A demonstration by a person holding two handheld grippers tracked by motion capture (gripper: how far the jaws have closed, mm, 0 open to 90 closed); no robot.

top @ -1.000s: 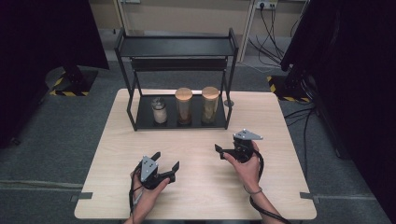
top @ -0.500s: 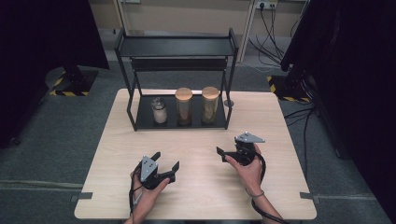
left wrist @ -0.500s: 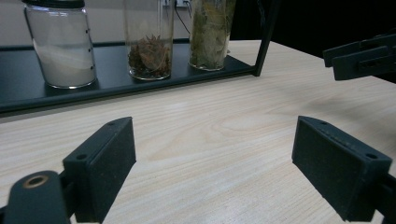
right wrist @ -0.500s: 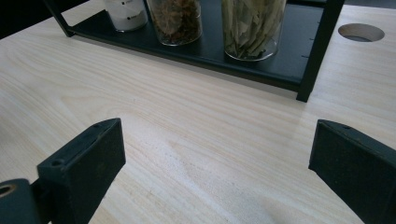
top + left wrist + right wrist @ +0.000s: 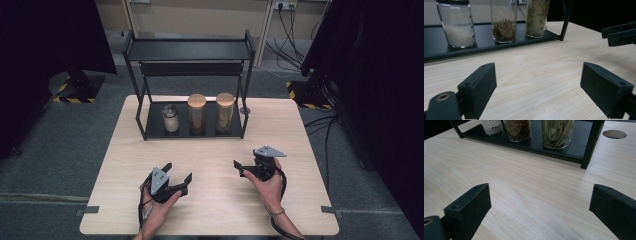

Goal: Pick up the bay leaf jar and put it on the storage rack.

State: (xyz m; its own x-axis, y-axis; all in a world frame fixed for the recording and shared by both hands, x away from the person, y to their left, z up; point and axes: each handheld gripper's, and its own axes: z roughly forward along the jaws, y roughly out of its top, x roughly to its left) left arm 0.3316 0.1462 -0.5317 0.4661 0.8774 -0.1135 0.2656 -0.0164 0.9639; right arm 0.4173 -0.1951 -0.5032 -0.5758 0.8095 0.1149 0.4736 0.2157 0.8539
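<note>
Jars point(image 5: 196, 113) unmoved on black rack point(image 5: 150, 120), upper centre; right gripper point(image 5: 248, 167) shifted slightly lower-right since earlier, left gripper point(image 5: 177, 179) unchanged, both jaws spread open, holding nothing

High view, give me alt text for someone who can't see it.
A person's hands hold the left claw and right claw, both open, above a light wooden table. Beyond them, three jars stand in a row on the bottom tray of a black metal rack.
</note>
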